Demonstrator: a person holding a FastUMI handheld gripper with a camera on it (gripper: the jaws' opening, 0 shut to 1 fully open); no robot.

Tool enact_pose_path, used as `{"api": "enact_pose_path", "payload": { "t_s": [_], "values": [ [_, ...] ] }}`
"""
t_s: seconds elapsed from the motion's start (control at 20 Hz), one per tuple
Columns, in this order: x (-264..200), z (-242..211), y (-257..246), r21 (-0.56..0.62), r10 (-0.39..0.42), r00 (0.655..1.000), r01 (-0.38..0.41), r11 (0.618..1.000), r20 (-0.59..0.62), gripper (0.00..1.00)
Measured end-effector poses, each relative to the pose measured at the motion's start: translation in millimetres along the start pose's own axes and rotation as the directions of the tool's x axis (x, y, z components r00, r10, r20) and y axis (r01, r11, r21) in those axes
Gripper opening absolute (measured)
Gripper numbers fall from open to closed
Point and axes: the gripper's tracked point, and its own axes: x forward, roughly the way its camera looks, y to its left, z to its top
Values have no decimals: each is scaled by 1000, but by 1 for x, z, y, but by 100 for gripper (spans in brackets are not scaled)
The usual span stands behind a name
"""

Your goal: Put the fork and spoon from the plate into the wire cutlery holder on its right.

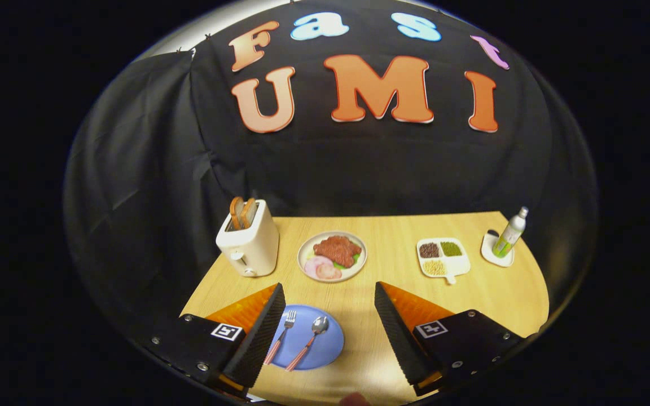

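Note:
A blue plate (325,345) lies on the wooden table between my fingers, closer to the left one. On it rest a fork (281,336) and a spoon (309,340), side by side, both with reddish handles pointing toward me. The fork lies next to the left finger (262,332). My gripper (329,330) hovers above the table, open wide, with nothing held. The right finger (397,332) stands apart from the plate, over bare wood.
Beyond the fingers stand a white toaster (249,239) with bread slices, a plate of meat (332,255), a white divided dish of beans (442,256), and a green-and-white bottle (510,232) on a small white dish. Black cloth walls the table behind.

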Motion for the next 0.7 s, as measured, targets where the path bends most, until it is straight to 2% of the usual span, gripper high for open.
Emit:
{"api": "enact_pose_path", "payload": {
  "t_s": [0.25,0.55,0.7],
  "values": [
    [20,-64,23,38,26,971,-17,999,-237,89],
    [33,-122,40,68,-9,921,39,997,-390,84],
    [45,-151,44,76,-25,904,63,995,-428,83]
  ]
}}
